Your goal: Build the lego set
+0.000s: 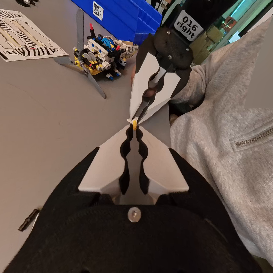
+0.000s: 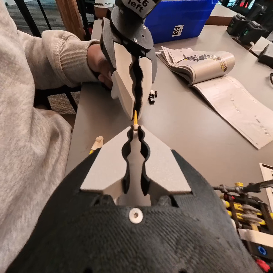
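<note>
1. Yellow axle [image 1: 134,126], thin short rod, pinched at the very tips of the left gripper [image 1: 133,127]; jaws clenched on it, rod sticks out forward past the tips.
2. In the right wrist view the same yellow axle [image 2: 135,117] pokes out of the left gripper [image 2: 135,116] toward the camera.
3. White connector piece [image 2: 135,128], small, clamped at the tips of the right gripper [image 2: 135,130]; jaws closed on it.
4. Axle end meets the white connector piece [image 1: 132,120] right between the two sets of tips; touching or just short, cannot tell how far it is inserted. The right gripper [image 1: 135,118] comes in from straight ahead of the left jaws.
5. Both grippers held above the grey table [image 1: 51,125], near its edge.
6. Partly built lego plane model [image 1: 100,57], far ahead-left of the left jaws, resting on table, grey propeller [image 1: 80,44] facing the camera.
7. Sticker sheet [image 1: 26,39] with black stripes, further left of the model.
8. Blue bin [image 1: 125,17] behind the model, ahead of the left jaws.
9. Loose cream piece with yellow pin [image 2: 97,143] on the table, just left of the right jaws.
10. Small black pieces [image 2: 152,96] on the table, right of the left gripper's fingers.
11. Open instruction booklet [image 2: 206,76] ahead-right of the right jaws.
12. Person's grey sleeve [image 2: 62,62] and hand [image 2: 100,65] hold the left gripper.
</note>
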Action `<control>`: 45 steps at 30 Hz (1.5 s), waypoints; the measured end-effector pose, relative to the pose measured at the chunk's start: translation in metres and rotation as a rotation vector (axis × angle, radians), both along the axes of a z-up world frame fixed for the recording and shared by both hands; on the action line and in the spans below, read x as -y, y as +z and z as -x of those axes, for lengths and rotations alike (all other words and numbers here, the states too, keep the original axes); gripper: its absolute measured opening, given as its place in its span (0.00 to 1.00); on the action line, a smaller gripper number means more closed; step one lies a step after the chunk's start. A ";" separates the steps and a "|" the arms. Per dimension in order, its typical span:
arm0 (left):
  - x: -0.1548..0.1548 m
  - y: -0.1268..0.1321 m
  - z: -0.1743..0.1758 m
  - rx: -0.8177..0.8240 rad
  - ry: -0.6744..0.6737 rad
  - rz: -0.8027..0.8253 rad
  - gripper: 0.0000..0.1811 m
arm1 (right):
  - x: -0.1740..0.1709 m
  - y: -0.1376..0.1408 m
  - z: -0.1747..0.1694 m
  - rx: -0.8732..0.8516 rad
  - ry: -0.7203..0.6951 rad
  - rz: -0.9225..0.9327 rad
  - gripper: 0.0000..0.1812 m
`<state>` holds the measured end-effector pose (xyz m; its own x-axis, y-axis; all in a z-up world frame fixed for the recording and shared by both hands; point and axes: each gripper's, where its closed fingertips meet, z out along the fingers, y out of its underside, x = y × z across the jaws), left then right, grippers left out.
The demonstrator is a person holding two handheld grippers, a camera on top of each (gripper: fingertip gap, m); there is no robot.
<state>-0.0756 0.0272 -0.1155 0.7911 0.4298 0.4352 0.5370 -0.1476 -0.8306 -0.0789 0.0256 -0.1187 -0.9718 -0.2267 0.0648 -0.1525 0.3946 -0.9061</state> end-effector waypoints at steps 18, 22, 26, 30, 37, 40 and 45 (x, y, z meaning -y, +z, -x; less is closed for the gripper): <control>-0.004 -0.009 0.000 0.026 -0.008 0.056 0.00 | 0.001 -0.006 -0.002 -0.008 0.022 -0.039 0.02; -0.005 -0.009 0.000 0.035 -0.008 0.049 0.00 | 0.002 -0.005 -0.002 -0.004 0.023 -0.038 0.02; -0.005 -0.011 0.000 0.043 -0.010 0.054 0.00 | 0.003 -0.006 -0.002 -0.012 0.020 -0.039 0.02; -0.006 -0.013 0.001 0.052 -0.013 0.062 0.00 | 0.003 -0.006 -0.002 -0.016 0.019 -0.041 0.02; -0.009 -0.029 0.001 0.082 -0.016 0.168 0.01 | 0.004 -0.015 -0.002 -0.047 0.022 -0.089 0.02; -0.009 -0.031 0.002 0.077 -0.007 0.190 0.06 | 0.003 -0.020 0.001 -0.053 0.004 -0.118 0.02; -0.004 -0.022 0.007 0.086 0.028 0.106 0.14 | -0.007 -0.042 0.015 -0.079 -0.050 -0.259 0.02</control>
